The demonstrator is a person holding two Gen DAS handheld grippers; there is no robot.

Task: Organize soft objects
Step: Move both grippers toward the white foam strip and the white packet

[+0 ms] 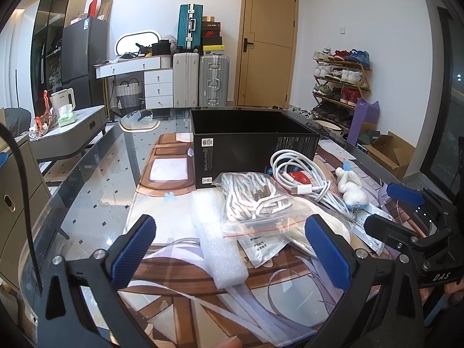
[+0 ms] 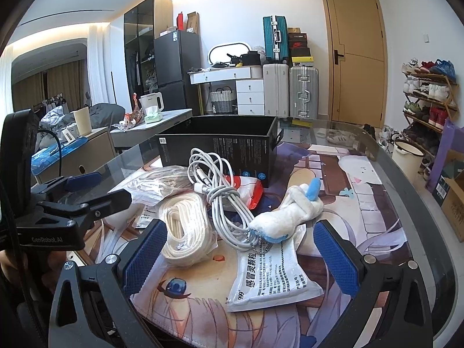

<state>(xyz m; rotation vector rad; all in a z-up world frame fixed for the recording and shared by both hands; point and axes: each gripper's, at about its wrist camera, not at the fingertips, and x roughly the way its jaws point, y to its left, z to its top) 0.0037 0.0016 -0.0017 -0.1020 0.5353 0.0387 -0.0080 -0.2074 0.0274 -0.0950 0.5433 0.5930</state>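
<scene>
An open black box (image 1: 255, 142) (image 2: 220, 142) stands on the printed mat. In front of it lies a pile: a zip bag of striped cord (image 1: 255, 200), a white foam strip (image 1: 217, 240), a coiled white cable (image 1: 301, 174) (image 2: 220, 191), a white and blue plush keychain (image 1: 351, 188) (image 2: 293, 211), a white rope coil (image 2: 188, 229) and a white medicine sachet (image 2: 269, 278). My left gripper (image 1: 232, 252) is open, low above the foam strip and bag. My right gripper (image 2: 240, 255) is open, just short of the plush and sachet.
The glass table (image 1: 95, 191) carries the anime mat (image 2: 362, 203). A red and white packet (image 2: 246, 188) lies under the cable. The other gripper shows at each view's edge (image 1: 406, 211) (image 2: 87, 197). Suitcases, a shoe rack and a door stand behind.
</scene>
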